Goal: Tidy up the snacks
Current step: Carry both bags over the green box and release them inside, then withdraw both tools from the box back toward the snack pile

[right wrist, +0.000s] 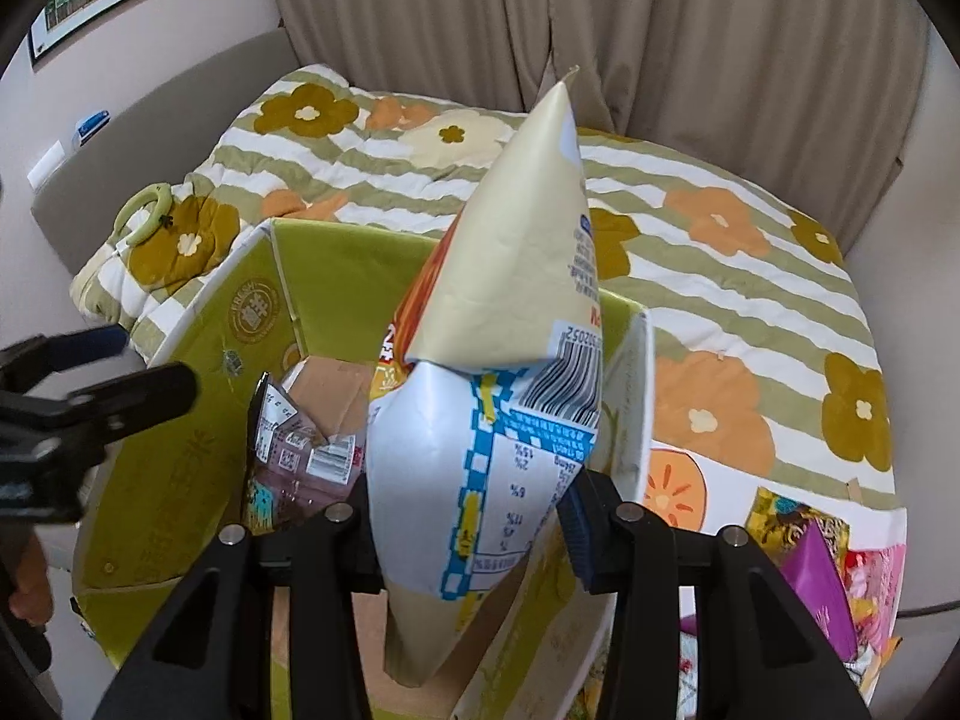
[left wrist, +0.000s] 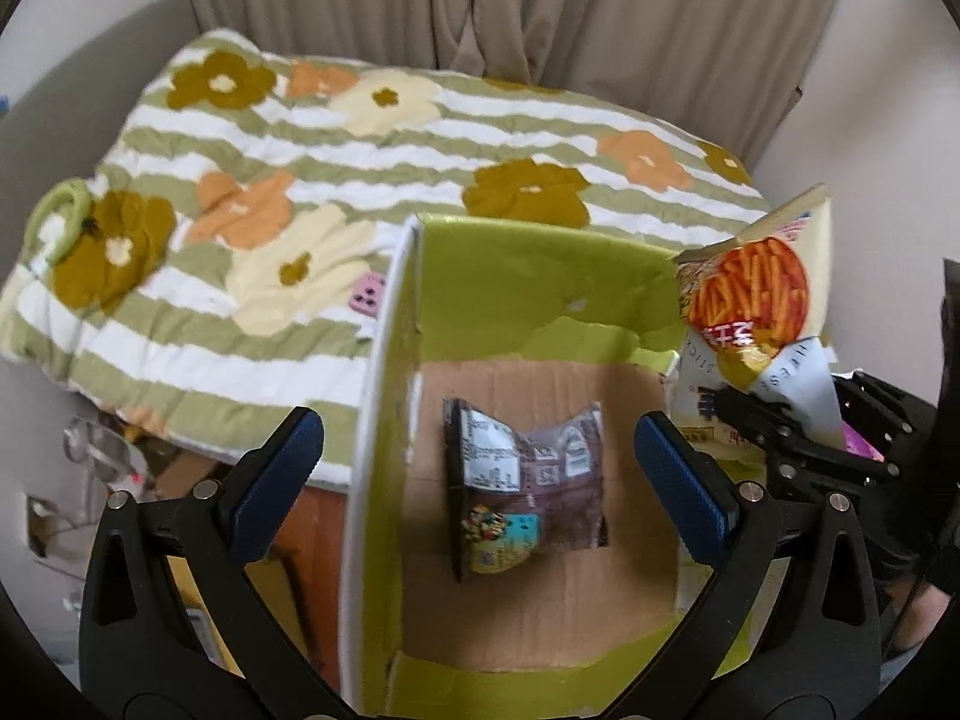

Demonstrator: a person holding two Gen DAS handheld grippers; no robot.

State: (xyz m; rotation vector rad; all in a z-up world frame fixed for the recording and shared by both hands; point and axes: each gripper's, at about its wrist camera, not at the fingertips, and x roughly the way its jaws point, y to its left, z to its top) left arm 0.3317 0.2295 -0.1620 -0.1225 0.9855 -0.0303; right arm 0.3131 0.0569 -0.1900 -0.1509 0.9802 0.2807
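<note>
The right gripper [right wrist: 474, 525] was clenched on the light, crinkly, slippery chip bag [right wrist: 498, 324], best pinched at its seam, while the left gripper [left wrist: 474, 480] hung released over the brown packet [left wrist: 528, 474] at twelve o'clock.

The box [left wrist: 528, 276] is corrugated cardboard, its brown floor matt and bare, its walls coated in slightly shiny lime print. The brown snack packet [left wrist: 525, 483] inside is crinkled glossy film. The cream chip bag [right wrist: 498, 372] looks like smooth plastic with a soft sheen (creased where it is pinched). The floral quilt [left wrist: 336, 180] is soft, matt, puckered cloth. The curtain [right wrist: 660, 24] is dull woven fabric.
</note>
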